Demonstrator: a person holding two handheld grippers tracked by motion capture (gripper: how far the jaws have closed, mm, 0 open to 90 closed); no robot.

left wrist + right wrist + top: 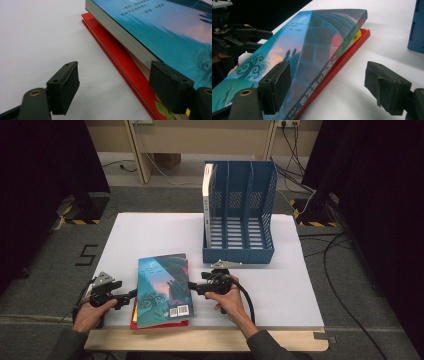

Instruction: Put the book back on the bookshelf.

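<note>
White tabletop (150, 232), both tools (114, 293) level, flanking blue book (163, 290).

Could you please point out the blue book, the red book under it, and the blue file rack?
blue book (164, 287), high view, middle of cover.
red book (117, 55), left gripper view, cover edge.
file rack (238, 255), high view, front wall.

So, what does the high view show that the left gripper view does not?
High view alone: the blue rack with a white book upright in its left slot, both hands, and the right hand-held gripper at the blue book's spine side. Left gripper view alone: the blue book's page edge and small print on the cover. Both: the blue book lying on the red book.
</note>
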